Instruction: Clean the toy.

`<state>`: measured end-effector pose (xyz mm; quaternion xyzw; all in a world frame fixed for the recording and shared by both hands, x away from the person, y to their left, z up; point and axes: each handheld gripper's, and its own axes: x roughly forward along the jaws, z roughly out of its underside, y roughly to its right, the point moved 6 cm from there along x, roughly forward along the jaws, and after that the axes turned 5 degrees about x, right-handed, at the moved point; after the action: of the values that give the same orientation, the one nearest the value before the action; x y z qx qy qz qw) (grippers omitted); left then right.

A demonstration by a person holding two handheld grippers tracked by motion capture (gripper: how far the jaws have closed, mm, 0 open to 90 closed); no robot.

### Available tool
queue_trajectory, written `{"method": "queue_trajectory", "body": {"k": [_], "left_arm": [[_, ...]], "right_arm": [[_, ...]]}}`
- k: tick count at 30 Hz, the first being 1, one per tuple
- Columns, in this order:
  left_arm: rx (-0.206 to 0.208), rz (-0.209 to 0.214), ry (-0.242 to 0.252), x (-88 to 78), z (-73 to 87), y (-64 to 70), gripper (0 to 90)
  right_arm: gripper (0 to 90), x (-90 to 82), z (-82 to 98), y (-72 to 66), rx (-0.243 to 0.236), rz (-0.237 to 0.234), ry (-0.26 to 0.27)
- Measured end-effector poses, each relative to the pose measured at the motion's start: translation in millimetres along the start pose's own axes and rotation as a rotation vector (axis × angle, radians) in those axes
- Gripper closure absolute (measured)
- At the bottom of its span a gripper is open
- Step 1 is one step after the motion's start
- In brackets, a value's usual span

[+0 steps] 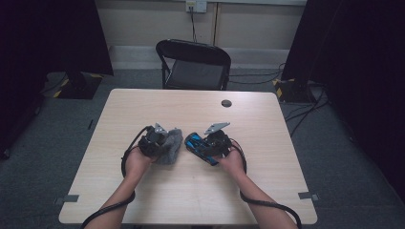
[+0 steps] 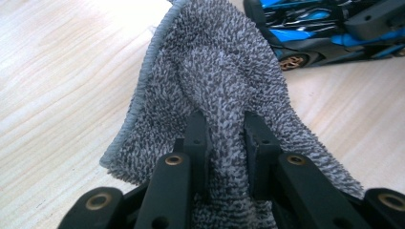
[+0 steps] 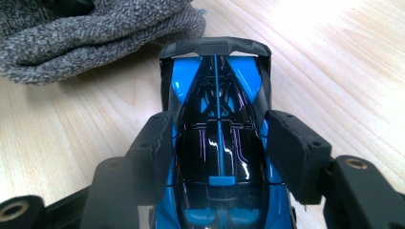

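Note:
A grey terry cloth [image 2: 215, 71] lies bunched on the wooden table, and my left gripper [image 2: 224, 124] is shut on a fold of it. In the high view the cloth [image 1: 172, 145] sits just right of the left gripper [image 1: 160, 138]. A blue and black toy car [image 3: 217, 95] stands on the table beside the cloth [image 3: 86, 33]. My right gripper [image 3: 219, 138] straddles the car's cabin, with a pad pressed against each side. The high view shows the car [image 1: 197, 144] pointing up-left from the right gripper [image 1: 210, 145]. The car's wheel and side [image 2: 329, 33] show in the left gripper view.
The light wooden table [image 1: 191, 191] has bare surface all around the hands. A small dark round disc [image 1: 226, 103] lies near the far edge. A black folding chair [image 1: 196, 67] stands behind the table. Cables trail from both grippers toward the near edge.

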<state>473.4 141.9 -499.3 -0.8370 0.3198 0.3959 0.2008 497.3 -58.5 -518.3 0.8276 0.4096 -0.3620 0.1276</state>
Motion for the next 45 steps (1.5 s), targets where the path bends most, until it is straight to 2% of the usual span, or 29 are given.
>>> {"method": "queue_trajectory", "body": {"k": [4, 8, 14, 16, 20, 22, 26, 34, 42, 45], "left_arm": [[-0.014, 0.008, -0.014, 7.9, 0.2, 7.2, 74.5], [0.003, 0.021, -0.016, 13.0, -1.0, 15.6, 74.6], [-0.001, 0.045, -0.032, 14.5, -1.0, 22.4, 74.7], [0.011, 0.04, -0.04, 14.6, -1.0, 23.5, 74.8], [0.025, 0.062, -0.056, 17.5, -1.4, 32.2, 75.4], [0.045, 0.064, -0.065, 19.6, -1.0, 36.3, 75.6], [0.047, 0.077, -0.066, 21.3, -2.3, 41.8, 76.0], [0.058, 0.13, -0.06, 21.8, -4.2, 57.6, 76.3], [0.095, 0.143, -0.054, 20.6, -5.7, 72.9, 76.3], [0.098, 0.169, -0.05, 20.4, -6.4, 79.3, 76.3]], "right_arm": [[43.1, -0.3, 0.3, -1.4, -0.007, 0.015, 0.002], [43.2, -0.6, 0.5, -1.2, -0.001, 0.014, 0.003], [43.2, -0.8, 0.6, -1.4, 0.006, 0.018, 0.0], [43.3, -0.8, 0.4, -1.3, 0.005, 0.018, -0.002], [43.3, -0.5, -0.1, -1.9, 0.004, 0.023, -0.005], [43.4, -0.4, -0.2, -2.3, 0.005, 0.026, -0.005], [43.5, -0.9, 0.0, -2.6, 0.0, 0.028, -0.007], [43.7, -0.9, 0.0, -3.0, 0.008, 0.034, -0.002], [43.7, -0.9, -0.2, -3.0, 0.011, 0.035, -0.006], [43.7, -0.9, -0.2, -3.0, 0.01, 0.035, -0.008]]}}
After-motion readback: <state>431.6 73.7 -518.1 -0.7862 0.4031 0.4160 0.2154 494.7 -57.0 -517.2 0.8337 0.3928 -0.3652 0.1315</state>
